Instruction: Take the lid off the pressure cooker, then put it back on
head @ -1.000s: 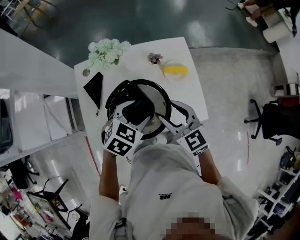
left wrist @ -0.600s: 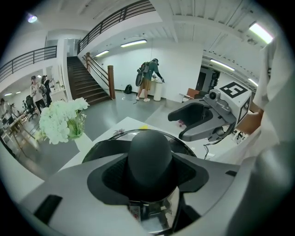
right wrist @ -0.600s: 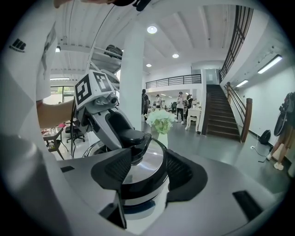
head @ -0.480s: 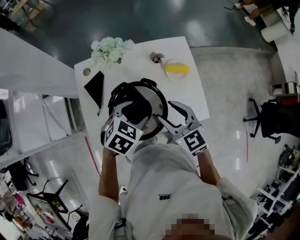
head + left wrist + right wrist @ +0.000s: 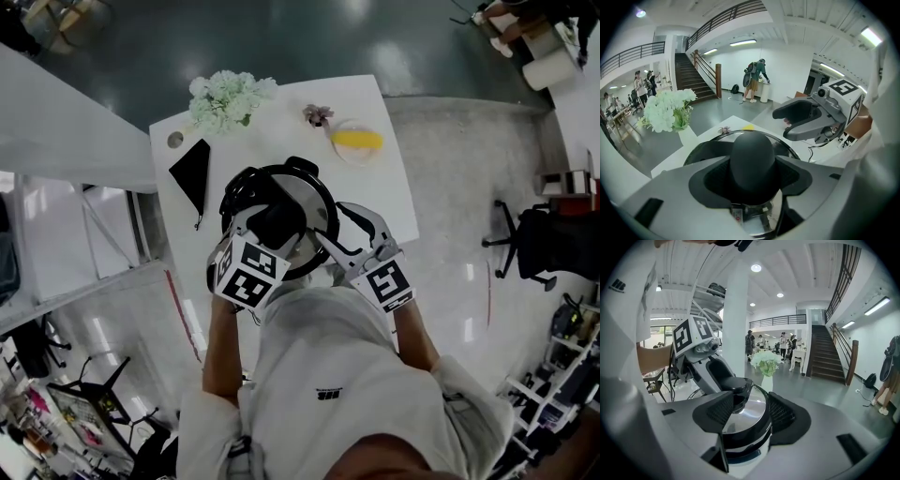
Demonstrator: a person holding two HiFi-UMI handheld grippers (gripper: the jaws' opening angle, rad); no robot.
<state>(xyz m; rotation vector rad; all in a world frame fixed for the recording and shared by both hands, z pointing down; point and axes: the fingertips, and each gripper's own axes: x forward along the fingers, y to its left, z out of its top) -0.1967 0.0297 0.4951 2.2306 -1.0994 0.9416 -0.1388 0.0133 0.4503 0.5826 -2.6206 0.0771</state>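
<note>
**Lid Held by Its Knob over the Cooker**

The lid [image 5: 313,202] is seen over the mouth of the pressure cooker [image 5: 743,440], which stands at the middle of the white table [image 5: 373,184]. Whether the lid is fully seated cannot be told. Its black knob [image 5: 752,157] is clamped between the pads of the left gripper [image 5: 277,225], one pad pressed to each side. The foot of the knob, where it meets the lid, is covered by the jaws in the left gripper view.

In the head view the middle of the lid is hidden under the left gripper, and the cooker's body is masked by the lid itself. The near rim is cut off by the two marker cubes.

The right gripper [image 5: 339,232] is held at the cooker's right side with its jaws apart. In its own view the lid's black rim and the cooker's wall are framed between the ribbed pads. No pad is seen pressing on them, and the lower wall is lost behind the jaws.

Farther off on the table, a bunch of pale flowers [image 5: 230,98] is set at the far left corner. A flat black object [image 5: 190,169] is laid beside the cooker. A yellow thing on a small dish [image 5: 353,141] is too small to be identified. The person's arms are partly covered by a white shirt [image 5: 328,375].
</note>
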